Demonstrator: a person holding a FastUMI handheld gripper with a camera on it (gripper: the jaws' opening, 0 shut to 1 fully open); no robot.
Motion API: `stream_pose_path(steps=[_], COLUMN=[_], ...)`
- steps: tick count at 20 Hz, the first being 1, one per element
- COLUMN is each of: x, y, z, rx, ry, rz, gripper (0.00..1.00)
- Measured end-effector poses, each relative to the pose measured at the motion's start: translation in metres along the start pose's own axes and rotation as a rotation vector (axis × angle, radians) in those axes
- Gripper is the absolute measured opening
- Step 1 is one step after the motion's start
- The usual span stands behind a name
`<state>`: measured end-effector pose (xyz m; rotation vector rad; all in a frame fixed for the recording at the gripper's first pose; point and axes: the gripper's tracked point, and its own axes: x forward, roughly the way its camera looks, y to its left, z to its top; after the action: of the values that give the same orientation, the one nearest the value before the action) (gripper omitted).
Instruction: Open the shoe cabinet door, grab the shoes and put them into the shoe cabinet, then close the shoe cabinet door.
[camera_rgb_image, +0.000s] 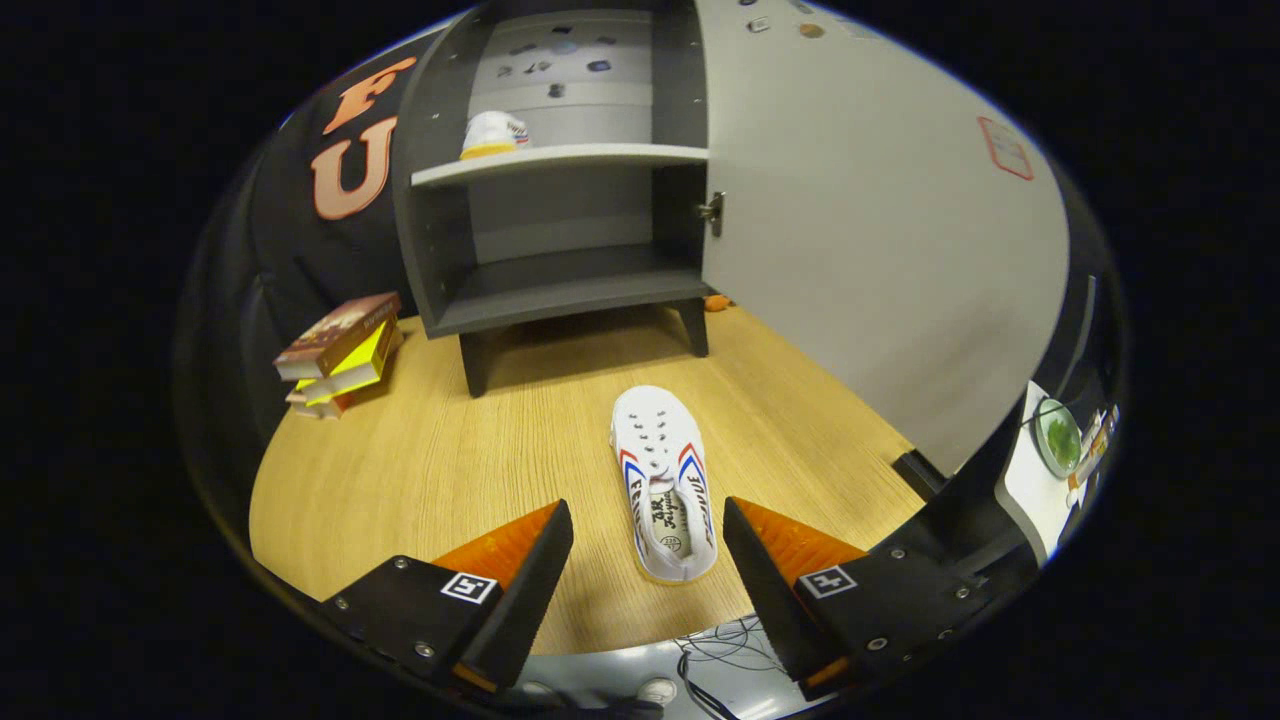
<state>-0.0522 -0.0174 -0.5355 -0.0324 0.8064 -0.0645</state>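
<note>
Shoe (663, 487) on the wooden table (420, 470), white with red and blue stripes, lies between your fingers and a little ahead of them, heel toward you and toe pointing at the cabinet. Your gripper (648, 520) is spread wide and grasps nothing; each finger (525, 560) stands clear of the shoe's sides, with bare wood showing on either side.

Beyond the toe you have open table up to the shoe cabinet (560, 200), which stands on short dark legs. Its door (880, 250) is swung fully open to the right, hinged at the cabinet's right wall, and its broad pale face runs along the right side of the table, close to the shoe's path on that side. Inside, the upper shelf (560, 157) already carries a second shoe (492, 134) at its left end; the lower compartment sits under it.

Left of the cabinet, near the table's edge, you have a stack of books (340, 352), well apart from the shoe. A small orange thing (717, 302) shows behind the cabinet's right leg; you cannot tell what it is. Cables (725, 640) trail below the table's near edge.
</note>
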Motion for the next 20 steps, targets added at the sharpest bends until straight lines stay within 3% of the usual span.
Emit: stream_pose_path(steps=[2,5,8,9,11,16,17,18,20], x=[0.020,0.052,0.075,0.082,0.093,0.099,0.099,0.099,0.094], y=[0.005,0.005,0.007,0.002,0.002,0.008,0.008,0.008,0.007], z=[0.000,-0.004,-0.015,-0.015,-0.016,-0.020,-0.019,-0.018,-0.010], rx=[-0.045,-0.070,-0.096,-0.110,-0.094,-0.120,-0.103,-0.086,-0.051], ry=[0.012,0.065,0.135,0.140,0.168,0.181,0.184,0.187,0.176], rz=[-0.008,-0.027,-0.020,-0.038,-0.035,0.034,0.034,0.034,0.042], gripper=[0.87,0.66,0.54,0.41,0.25,0.16,0.04,0.00,0.00])
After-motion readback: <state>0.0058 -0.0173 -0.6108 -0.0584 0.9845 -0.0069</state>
